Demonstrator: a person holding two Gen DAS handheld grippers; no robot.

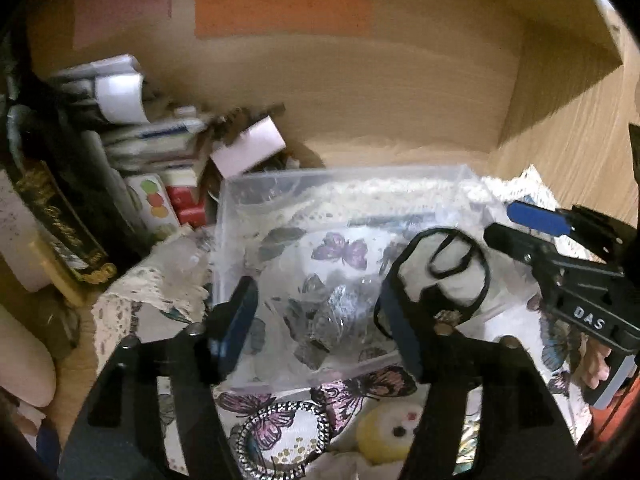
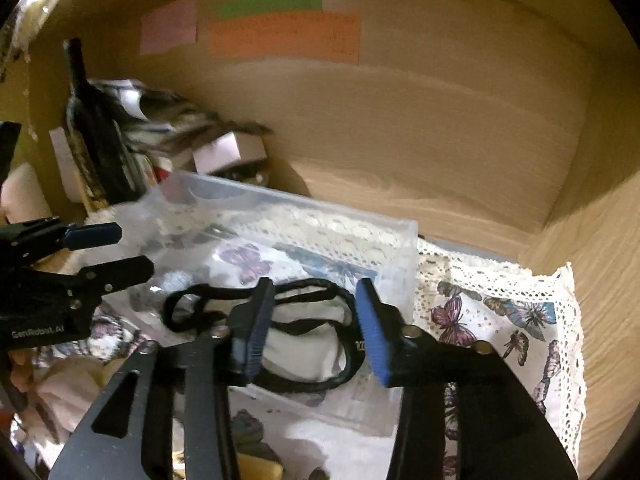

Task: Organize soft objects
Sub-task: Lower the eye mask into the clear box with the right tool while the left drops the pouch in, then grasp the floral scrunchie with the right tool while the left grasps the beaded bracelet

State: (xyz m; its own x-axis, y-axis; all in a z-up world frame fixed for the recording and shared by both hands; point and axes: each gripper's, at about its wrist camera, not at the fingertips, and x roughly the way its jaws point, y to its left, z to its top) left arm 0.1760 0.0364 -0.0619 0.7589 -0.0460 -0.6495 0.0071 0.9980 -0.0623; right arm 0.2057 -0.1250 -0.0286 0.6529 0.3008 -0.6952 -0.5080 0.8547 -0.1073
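Observation:
A clear plastic box stands on a butterfly-print cloth inside a wooden shelf. In it lie black elastic hair bands over a white soft item. My left gripper is open above the box's near side. My right gripper is open right above the black bands; it shows at the right in the left wrist view. A patterned hair band and a yellow soft toy lie on the cloth in front of the box.
Stacked boxes, books and papers crowd the shelf's left side. A small white box sits behind the clear box. The shelf's right wall is close. Coloured notes stick on the back wall.

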